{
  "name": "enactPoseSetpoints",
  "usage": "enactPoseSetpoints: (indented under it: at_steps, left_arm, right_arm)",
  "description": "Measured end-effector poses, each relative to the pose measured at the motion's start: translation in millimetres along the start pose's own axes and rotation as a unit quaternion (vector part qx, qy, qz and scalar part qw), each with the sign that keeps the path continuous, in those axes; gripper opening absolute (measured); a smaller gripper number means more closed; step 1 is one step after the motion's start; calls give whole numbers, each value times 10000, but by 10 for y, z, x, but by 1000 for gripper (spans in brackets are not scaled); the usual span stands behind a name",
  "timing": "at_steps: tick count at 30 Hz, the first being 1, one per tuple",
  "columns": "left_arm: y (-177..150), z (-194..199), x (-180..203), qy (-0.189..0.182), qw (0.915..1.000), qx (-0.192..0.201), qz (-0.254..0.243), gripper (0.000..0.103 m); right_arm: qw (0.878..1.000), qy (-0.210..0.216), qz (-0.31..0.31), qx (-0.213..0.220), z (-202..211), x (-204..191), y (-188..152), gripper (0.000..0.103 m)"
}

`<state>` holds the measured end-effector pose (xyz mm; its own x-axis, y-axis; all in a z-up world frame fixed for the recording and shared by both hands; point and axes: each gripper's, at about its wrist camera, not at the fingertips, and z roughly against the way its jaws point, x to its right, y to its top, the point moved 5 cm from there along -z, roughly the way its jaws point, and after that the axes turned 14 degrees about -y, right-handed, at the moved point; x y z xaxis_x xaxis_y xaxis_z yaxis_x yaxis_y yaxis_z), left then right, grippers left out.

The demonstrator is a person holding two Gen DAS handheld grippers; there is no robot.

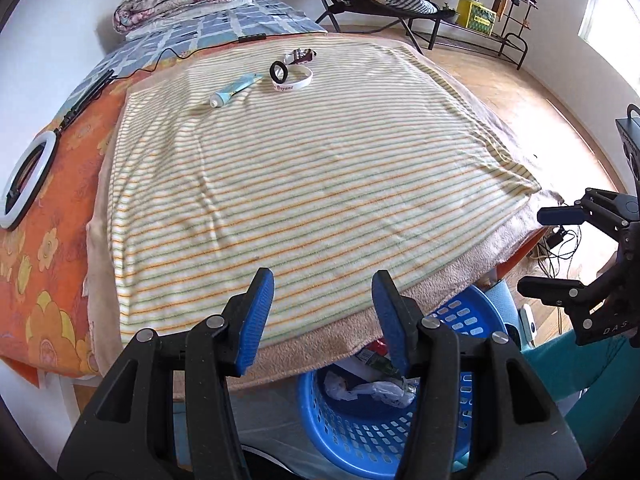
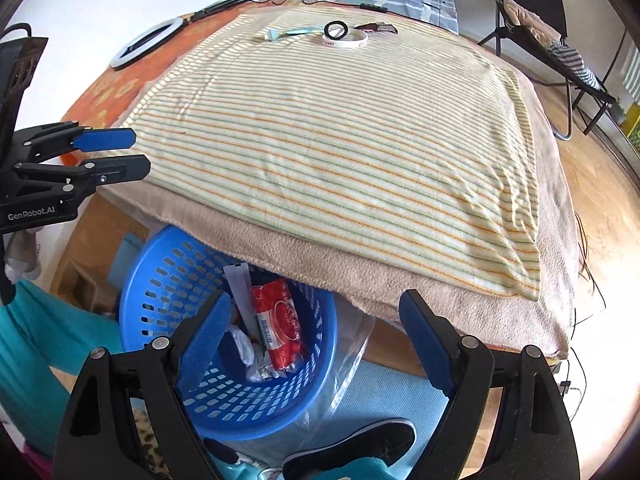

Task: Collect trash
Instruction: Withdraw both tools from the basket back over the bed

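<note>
"GenRobot.AI" is printed in white on the body of the left gripper [image 2: 106, 156] as seen from the right wrist; the right gripper [image 1: 552, 248] carries the letters "DAS" in the left view. A white wristband [image 1: 294, 80] at twelve o'clock on the striped blanket [image 1: 320, 184] bears dark lettering ending in "Bryant".

The trash sits in one blue perforated basket [image 2: 168, 280] on the floor at the blanket's six o'clock edge, partly under its overhang. Inside are one red printed wrapper with a barcode [image 2: 280, 324], one long white strip [image 2: 240, 292] and crumpled white plastic [image 2: 244, 350].

Also at twelve o'clock on the blanket: one pale blue tube [image 1: 234, 90], one black ring [image 1: 279, 71] overlapping the wristband, and one small maroon-and-white item [image 1: 300, 55] just beyond it. One white ring light [image 1: 26, 178] lies at nine o'clock on the orange floral cover [image 1: 52, 264].

The left fingers [image 1: 258, 320] stand about half apart with nothing between them. The right fingers [image 2: 206, 344] are spread wide and empty, above the basket.
</note>
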<state>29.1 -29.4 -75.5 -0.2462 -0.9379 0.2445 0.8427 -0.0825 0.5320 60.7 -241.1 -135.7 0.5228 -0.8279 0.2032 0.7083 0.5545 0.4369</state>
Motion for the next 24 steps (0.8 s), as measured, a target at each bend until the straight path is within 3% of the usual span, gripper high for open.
enactPoseSetpoints:
  at_steps: [5,10,16,24]
  left_arm:
    - [427,-64,-293,72,9998,133,103,52]
    - [845,-208,-631,107,9992,256,301,52]
    - [1293,-417,-977,95,9979,390,504,52]
    - [1761,-766,-1130,-106,9975,515,468,50]
  right_arm:
    - [9998,-138,82,-109,-125,132,344,86]
    - [9994,-315,48,109,-247,276,719,86]
    - [9980,-321,-353,425,-443,485,1361,86]
    - [9910,-329,-1025,799,-761,853,2103,85]
